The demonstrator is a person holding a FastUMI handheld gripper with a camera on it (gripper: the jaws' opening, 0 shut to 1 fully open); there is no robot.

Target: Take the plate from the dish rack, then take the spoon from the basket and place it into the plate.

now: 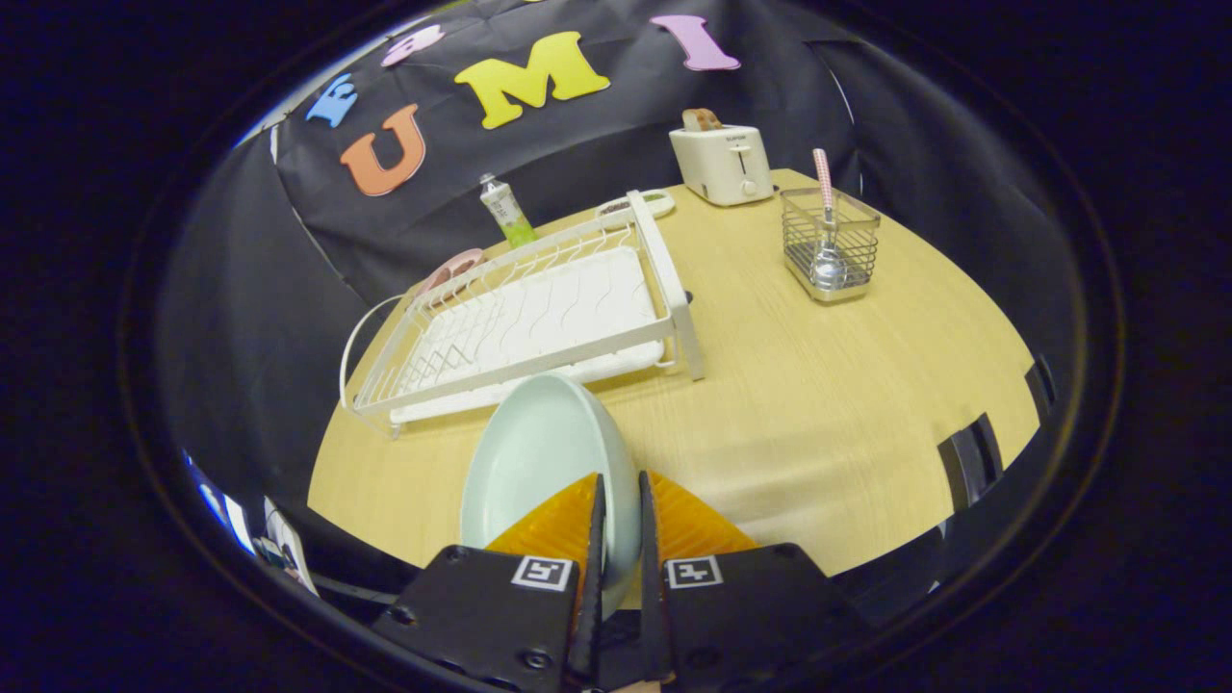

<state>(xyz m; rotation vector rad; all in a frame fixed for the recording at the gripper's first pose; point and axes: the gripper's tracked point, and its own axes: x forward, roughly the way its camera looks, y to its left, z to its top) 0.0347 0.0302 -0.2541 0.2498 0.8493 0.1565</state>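
Gripper view: orange fingers (619, 500) pinch the pale green ceramic plate (539, 462) by its rim; a tilted set-down on the wooden table (818, 414) could slip it.

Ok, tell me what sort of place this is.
Probably a mock kitchen counter staged in a booth: a white wire dish rack, a cream toaster and a metal wire basket sit on a wooden table, black cloth behind.
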